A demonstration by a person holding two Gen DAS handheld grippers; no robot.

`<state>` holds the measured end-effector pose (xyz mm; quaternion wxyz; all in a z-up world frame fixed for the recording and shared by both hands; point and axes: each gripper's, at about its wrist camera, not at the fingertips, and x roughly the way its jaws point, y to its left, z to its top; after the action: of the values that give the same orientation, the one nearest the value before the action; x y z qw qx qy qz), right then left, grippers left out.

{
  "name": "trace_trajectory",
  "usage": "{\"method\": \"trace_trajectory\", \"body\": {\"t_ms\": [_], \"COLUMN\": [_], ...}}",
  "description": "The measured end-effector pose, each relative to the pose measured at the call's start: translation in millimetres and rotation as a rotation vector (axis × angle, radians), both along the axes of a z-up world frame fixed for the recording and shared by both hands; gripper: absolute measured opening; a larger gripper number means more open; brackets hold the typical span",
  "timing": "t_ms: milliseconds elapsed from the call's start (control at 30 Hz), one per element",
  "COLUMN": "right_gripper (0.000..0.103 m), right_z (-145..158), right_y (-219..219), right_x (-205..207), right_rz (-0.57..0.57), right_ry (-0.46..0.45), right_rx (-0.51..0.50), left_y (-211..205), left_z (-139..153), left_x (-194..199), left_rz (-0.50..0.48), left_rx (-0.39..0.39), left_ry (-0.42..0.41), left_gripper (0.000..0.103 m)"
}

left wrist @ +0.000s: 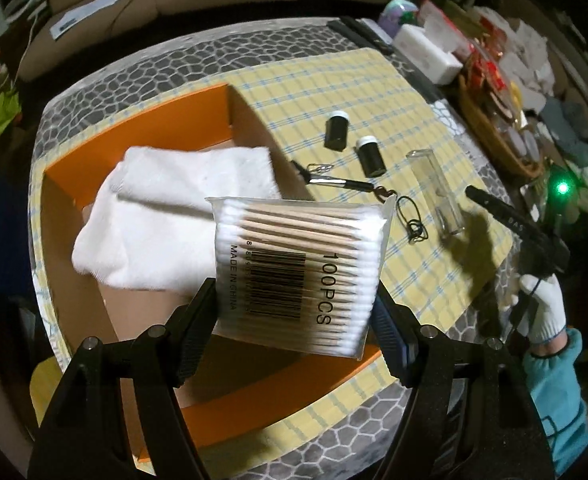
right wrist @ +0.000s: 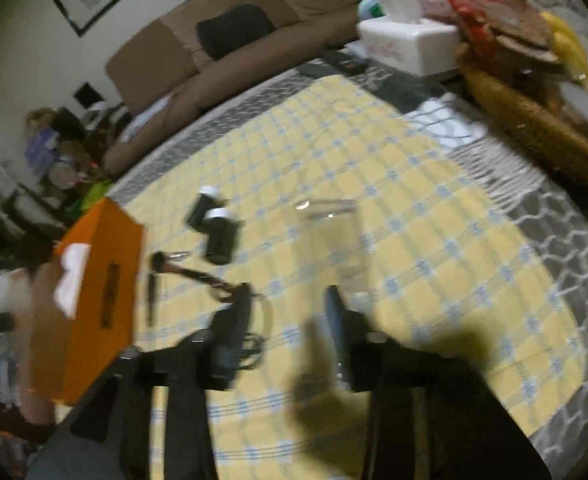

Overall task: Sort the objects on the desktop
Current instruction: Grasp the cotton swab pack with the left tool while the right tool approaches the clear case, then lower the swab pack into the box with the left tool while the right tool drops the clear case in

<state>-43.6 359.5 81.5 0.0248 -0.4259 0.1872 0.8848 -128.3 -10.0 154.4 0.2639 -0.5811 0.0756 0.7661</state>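
My left gripper point(left wrist: 294, 300) is shut on a clear pack of cotton swabs point(left wrist: 298, 268) and holds it above the orange box point(left wrist: 70, 196), which has a folded white towel point(left wrist: 166, 208) in it. On the yellow checked cloth point(left wrist: 374, 92) lie two black bottles with white caps point(left wrist: 336, 128) point(left wrist: 370, 154), a black pen with a lanyard point(left wrist: 334, 180) and a clear plastic case point(left wrist: 434, 188). My right gripper point(right wrist: 290, 300) is open and empty above the cloth, with the clear case point(right wrist: 334, 232) just ahead, the bottles point(right wrist: 218, 232) to the left, and the orange box point(right wrist: 94, 280) at far left.
A white tissue box point(right wrist: 410, 40), a wicker basket point(right wrist: 534, 120) of snacks and a remote point(left wrist: 358, 32) crowd the table's far right side. A brown sofa point(right wrist: 214, 40) stands behind the table. The grey patterned tablecloth point(left wrist: 214, 52) rims the yellow cloth.
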Motion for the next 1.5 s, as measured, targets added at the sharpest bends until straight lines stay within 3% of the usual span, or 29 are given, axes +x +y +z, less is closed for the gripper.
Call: {"method": "trace_trajectory", "body": {"t_ms": [67,167,467,500,633,867,1033,1267,1400,1500], "right_gripper": [0.062,0.071,0.069,0.058,0.058,0.058,0.058,0.058,0.058,0.058], "right_z": [-1.6,-14.5,-53.2,-57.2,-55.0,-23.7,10.4,64.7,78.1,79.3], "right_y": [3.3,3.3,-35.5,-36.2,-30.0,-32.4,-55.0,-122.1,-163.4,-203.7], "right_x": [-2.2,-11.7,-39.9,-41.1,-38.0,-24.6,-17.7,-9.1,-6.0,-7.5], "right_rz": [-0.02,-0.008,0.085,0.095,0.082,0.064,0.113,0.263,0.364,0.468], "right_ry": [-0.008,-0.046,-0.177,-0.192,-0.176,-0.099,-0.029,0.07,0.102,0.112], "right_rx": [0.061,0.076,0.311,0.311,0.265,0.213,0.18,0.122,0.071,0.096], "left_y": [-4.8,-8.4,-9.2,-9.6,-12.4,-25.0,-46.8,-74.5,-95.5,-111.3], "left_z": [-2.5,-7.9,-30.0,-32.5,-39.4,-36.3,-31.1,-45.5,-48.6,-43.2], "left_x": [0.4,0.4,-1.4,-1.2,0.7,5.3,9.1,12.8,17.4,20.9], "left_rz": [0.005,0.013,0.025,0.025,0.032,0.052,0.093,0.156,0.195,0.215], "left_rx": [0.008,0.014,0.013,0.015,0.024,0.037,0.04,-0.014,0.024,0.05], "left_ry": [-0.004,-0.007,-0.035,-0.04,-0.052,-0.048,-0.037,-0.039,-0.049,-0.045], "left_gripper": [0.07,0.07,0.07,0.07,0.07,0.07,0.07,0.07,0.07,0.07]}}
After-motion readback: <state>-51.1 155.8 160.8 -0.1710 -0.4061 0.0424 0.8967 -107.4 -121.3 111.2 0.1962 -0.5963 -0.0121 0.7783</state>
